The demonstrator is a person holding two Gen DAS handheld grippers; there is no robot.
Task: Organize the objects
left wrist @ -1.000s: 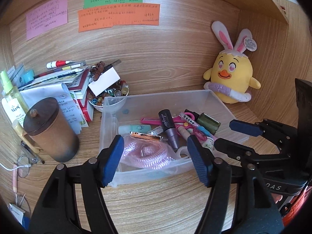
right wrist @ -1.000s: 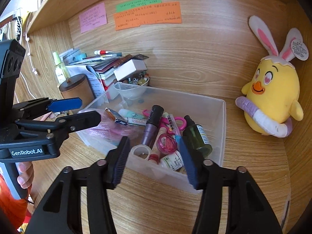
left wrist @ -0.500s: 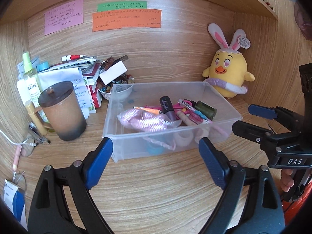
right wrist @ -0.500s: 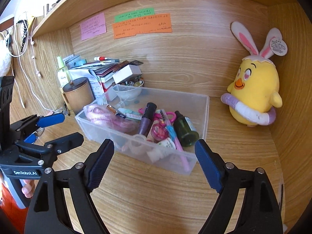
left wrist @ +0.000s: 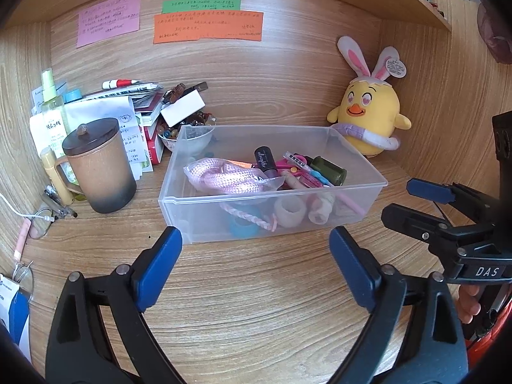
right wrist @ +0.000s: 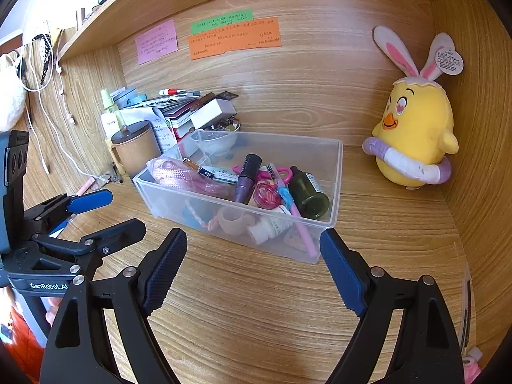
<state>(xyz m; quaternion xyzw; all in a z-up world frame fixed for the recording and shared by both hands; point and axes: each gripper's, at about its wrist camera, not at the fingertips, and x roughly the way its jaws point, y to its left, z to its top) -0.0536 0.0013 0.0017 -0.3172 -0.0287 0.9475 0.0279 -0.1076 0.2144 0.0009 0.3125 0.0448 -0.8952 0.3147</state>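
While both grippers hang in front of the clear plastic box (left wrist: pixel 272 220) with nothing in them, the main risks lie in whatever comes next. The left gripper (left wrist: pixel 256 268) has its jaws wide apart, and so does the right gripper (right wrist: pixel 252 268); neither touches the box, which sits on the wooden desk (left wrist: pixel 256 304) between the brown lidded mug (left wrist: pixel 99 166) and the yellow plush chick (left wrist: pixel 371 118).

The box is light and slick-walled, so a one-sided push would likely slide it into the mug or the small bowl of beads (left wrist: pixel 188 134) just behind its back left corner. Inside, things lie tangled: the pink cord (left wrist: pixel 224 176) spreads under and around its neighbours, so pulling it could drag out the purple tube (right wrist: pixel 246 179) or the green bottle (right wrist: pixel 308 196). The bottle looks smooth and round, and may roll out of a shallow pinch. The stack of papers and books (left wrist: pixel 128 102) behind the mug leans loosely; a bump from the left arm could topple it.
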